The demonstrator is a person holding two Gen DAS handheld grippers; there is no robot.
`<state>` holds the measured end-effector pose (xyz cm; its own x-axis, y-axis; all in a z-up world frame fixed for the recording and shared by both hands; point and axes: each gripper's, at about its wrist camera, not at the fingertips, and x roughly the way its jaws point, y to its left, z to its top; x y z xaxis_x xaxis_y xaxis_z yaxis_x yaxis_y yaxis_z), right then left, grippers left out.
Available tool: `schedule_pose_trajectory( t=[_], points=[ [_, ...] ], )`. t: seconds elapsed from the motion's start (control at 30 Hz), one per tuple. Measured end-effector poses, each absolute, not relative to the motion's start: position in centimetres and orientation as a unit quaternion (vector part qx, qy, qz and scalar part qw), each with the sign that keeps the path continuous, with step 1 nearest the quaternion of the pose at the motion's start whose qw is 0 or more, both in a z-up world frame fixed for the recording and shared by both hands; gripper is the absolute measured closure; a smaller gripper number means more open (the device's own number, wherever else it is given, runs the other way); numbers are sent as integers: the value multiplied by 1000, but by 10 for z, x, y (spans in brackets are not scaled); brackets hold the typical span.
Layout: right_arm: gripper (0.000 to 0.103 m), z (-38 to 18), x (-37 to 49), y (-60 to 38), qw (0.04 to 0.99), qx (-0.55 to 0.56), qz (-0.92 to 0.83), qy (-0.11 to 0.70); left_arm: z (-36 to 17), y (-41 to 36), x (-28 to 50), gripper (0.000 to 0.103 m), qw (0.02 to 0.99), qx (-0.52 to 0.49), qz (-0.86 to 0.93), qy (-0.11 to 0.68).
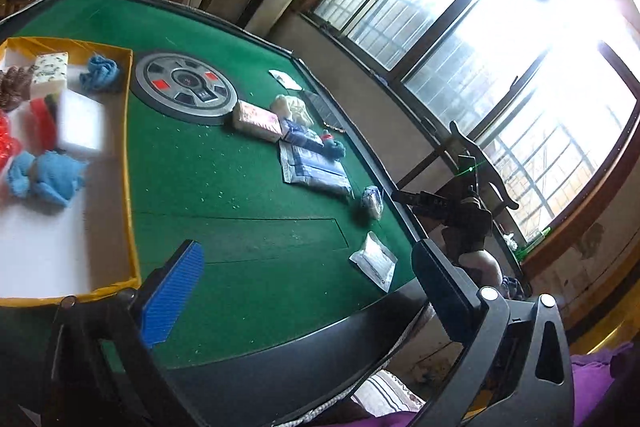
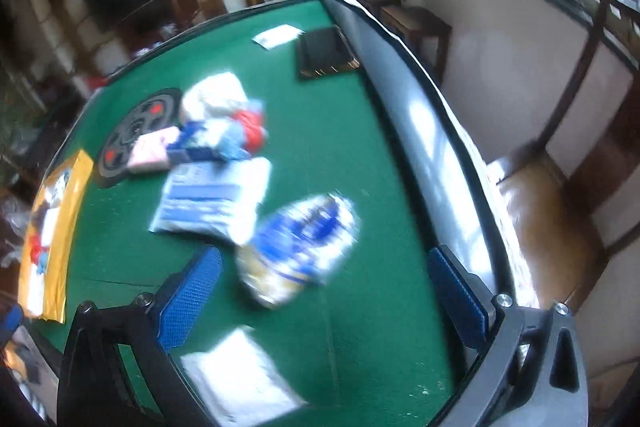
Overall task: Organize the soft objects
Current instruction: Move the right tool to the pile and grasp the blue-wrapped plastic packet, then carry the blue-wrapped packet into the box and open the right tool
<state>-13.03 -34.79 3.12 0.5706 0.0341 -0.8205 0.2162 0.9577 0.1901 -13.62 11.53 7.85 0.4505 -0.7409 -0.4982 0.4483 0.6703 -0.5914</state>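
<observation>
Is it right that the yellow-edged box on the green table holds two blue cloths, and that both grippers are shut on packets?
Not quite. The yellow-edged box on the green table does hold two blue cloths, as the left wrist view shows. But the left gripper and the right gripper are open and hold nothing; each wrist view shows its own jaws wide apart.

blue cloths (image 1: 44, 177) in yellow-rimmed box (image 1: 130, 155) | packets (image 1: 316, 167) clustered on green table (image 1: 224, 187)
</observation>
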Motion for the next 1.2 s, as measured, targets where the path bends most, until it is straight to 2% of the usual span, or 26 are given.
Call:
schedule_pose_trajectory(
  t=[0.3,0.4,0.5,0.67,0.87,1.0,1.2],
  points=[
    [4,-2,-91,-344,858,174,-38,482,76,95,-132,0,841,-162,-319,406],
    [36,-11,-85,-334,858,146,-52,489,79,85,-132,0,846,-134,-313,410],
    [44,-11,-90,-327,863,129,-44,486,83,63,-131,0,846,-96,-325,411],
    [44,-6,-120,-346,872,147,-32,466,74,4,-124,0,826,-35,-366,427],
    [44,16,-130,-360,882,183,1,435,70,-17,-114,0,812,-42,-374,446],
    [44,30,-115,-336,886,177,42,426,68,13,-119,0,824,-53,-347,445],
    [44,42,-83,-251,877,170,137,428,63,113,-122,0,846,-124,-260,448]
  ],
)
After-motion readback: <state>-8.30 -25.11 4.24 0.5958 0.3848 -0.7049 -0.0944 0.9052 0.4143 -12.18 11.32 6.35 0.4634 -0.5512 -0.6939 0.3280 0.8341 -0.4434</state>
